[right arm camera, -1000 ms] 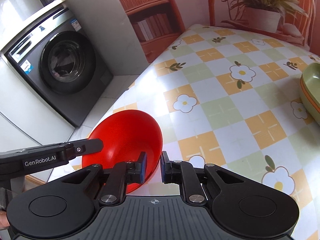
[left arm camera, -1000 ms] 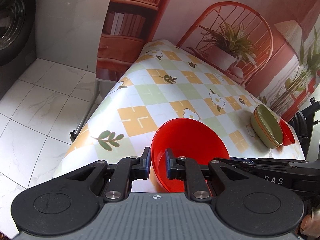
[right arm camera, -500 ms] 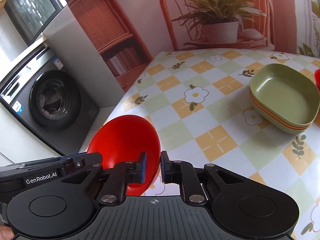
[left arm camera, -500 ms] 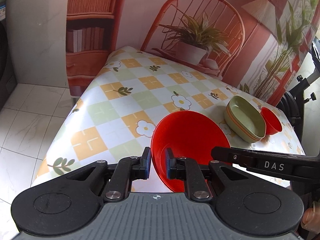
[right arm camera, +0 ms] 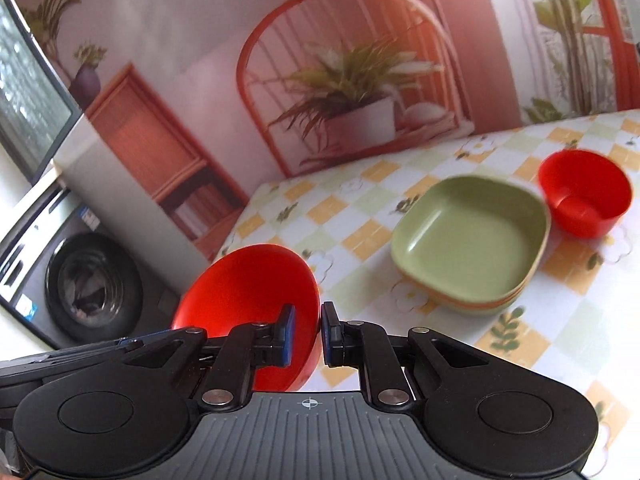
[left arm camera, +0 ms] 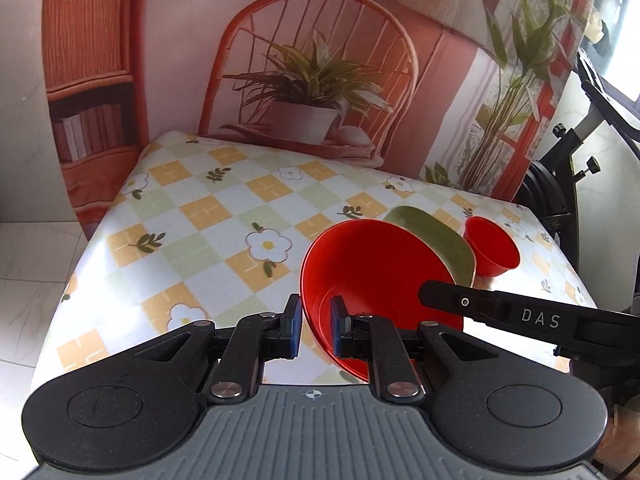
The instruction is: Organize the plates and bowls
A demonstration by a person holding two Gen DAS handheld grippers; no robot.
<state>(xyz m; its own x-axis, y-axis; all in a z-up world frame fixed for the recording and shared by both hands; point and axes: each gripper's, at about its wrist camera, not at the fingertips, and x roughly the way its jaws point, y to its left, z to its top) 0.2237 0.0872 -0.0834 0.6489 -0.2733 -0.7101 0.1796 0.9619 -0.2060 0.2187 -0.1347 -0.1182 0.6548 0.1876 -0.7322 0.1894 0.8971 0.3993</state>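
Both grippers have hold of the same red bowl [left arm camera: 376,280], each pinching its rim from an opposite side. In the left wrist view the left gripper [left arm camera: 315,330] has its two blue-padded fingers drawn close together over the bowl's near-left rim, one pad outside the wall and one inside. The bowl is tilted, its open side turned toward that camera, and it is held up above the near edge of the table [left arm camera: 208,216].

In the right wrist view the right gripper [right arm camera: 305,335] is likewise nearly closed on the rim at the bowl's right side — the left pad sits against the inside of the bowl, the right pad on the outside. From the left wrist view, a black finger of the right gripper marked "DAS" reaches in across the bowl's right edge.

Farther back on the checked, flowered tablecloth sits a stack of green square plates [right arm camera: 472,242], with orange edges showing between the layers. Just beside it to the right stands a small red cup-like bowl [right arm camera: 584,192] — whether the two touch cannot be told. A washing machine [right arm camera: 72,284] stands on the floor to the left of the table.
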